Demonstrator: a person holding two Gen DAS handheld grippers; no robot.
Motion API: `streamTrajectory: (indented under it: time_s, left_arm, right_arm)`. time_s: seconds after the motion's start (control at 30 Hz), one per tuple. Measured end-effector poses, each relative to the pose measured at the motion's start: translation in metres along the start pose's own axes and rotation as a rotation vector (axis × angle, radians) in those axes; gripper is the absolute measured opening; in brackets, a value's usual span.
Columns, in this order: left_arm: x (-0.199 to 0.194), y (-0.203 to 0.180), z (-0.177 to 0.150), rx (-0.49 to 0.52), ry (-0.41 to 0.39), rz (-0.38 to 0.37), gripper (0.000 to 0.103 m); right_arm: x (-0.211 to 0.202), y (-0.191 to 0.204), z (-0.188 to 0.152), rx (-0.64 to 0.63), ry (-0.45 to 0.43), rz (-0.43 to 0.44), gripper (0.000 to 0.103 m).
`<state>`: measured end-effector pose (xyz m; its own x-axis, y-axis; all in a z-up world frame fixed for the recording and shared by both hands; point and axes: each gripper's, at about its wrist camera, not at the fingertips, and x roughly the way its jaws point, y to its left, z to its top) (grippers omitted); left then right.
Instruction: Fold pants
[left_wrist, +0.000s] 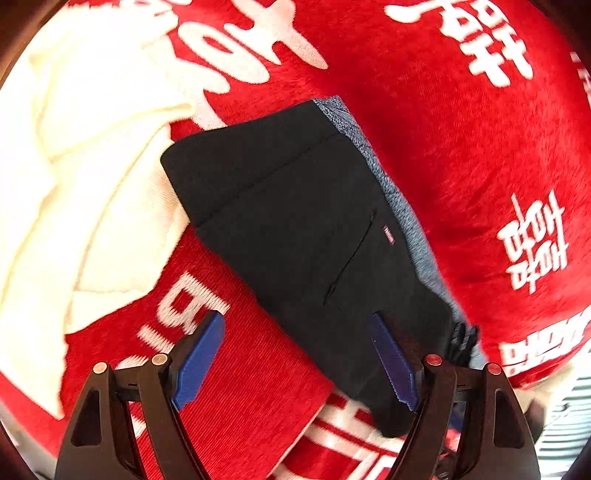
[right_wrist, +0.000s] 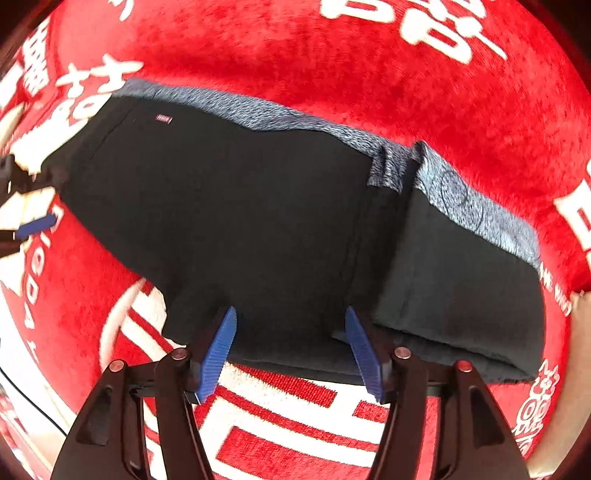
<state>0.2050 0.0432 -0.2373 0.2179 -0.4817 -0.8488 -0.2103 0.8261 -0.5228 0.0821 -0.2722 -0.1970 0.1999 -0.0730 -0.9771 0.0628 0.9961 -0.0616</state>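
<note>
The black pants (right_wrist: 258, 221) are lying folded on a red plush blanket with white lettering (right_wrist: 424, 92), which is covering whatever surface carries them; no bench edge is showing, so the blanket is the only reference. In the right wrist view the pants are stretching as a long band across the blanket, with the grey-blue lining (right_wrist: 476, 206) peeking out along the far edge because one layer is sitting slightly short of the other. A turned-back section is lying doubled over at the right end, thick and rounded at its fold.

The right gripper (right_wrist: 291, 354) is hanging over the near edge of the pants with its jaws spread, the blue pads standing either side of the hem without pinching it. Nothing is being gripped; the cloth is resting flat under its own weight, which suggests this hand is letting go of a finished fold.

The left gripper (left_wrist: 303, 358) is also holding its jaws wide apart. One pad is hovering over bare blanket and the other over the waist corner of the pants (left_wrist: 295, 240), near the small red label (left_wrist: 388, 235), so it seems to be lining up for a pinch at that corner. A cream cloth (left_wrist: 74, 166) is lying crumpled beside the pants toward the left of that view, its edge tucked against or slightly under them, probably set aside as the next or a finished item.

The likely next move is another fold across the length.
</note>
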Motion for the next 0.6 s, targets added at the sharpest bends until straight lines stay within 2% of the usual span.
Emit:
streamTrajectory:
  time_s: [0.27,0.37,0.5,0.6]
  left_arm:
    - [0.011,0.012,0.015,-0.062,-0.024,-0.182,0.082]
    - [0.013,0.016,0.015,-0.093,-0.042,-0.257,0.092]
    - [0.015,0.007,0.019,-0.092,-0.059,-0.242,0.093]
    - [0.012,0.001,0.023,-0.097,-0.080,-0.299,0.093]
  right_arm:
    - [0.000,-0.003,-0.001,0.016,-0.008,0.002,0.068]
    - [-0.001,-0.003,-0.004,0.020,-0.015,0.001,0.068]
    - [0.000,-0.002,-0.003,0.022,-0.017,0.000,0.068]
    - [0.000,-0.003,-0.003,0.022,-0.017,0.001,0.068]
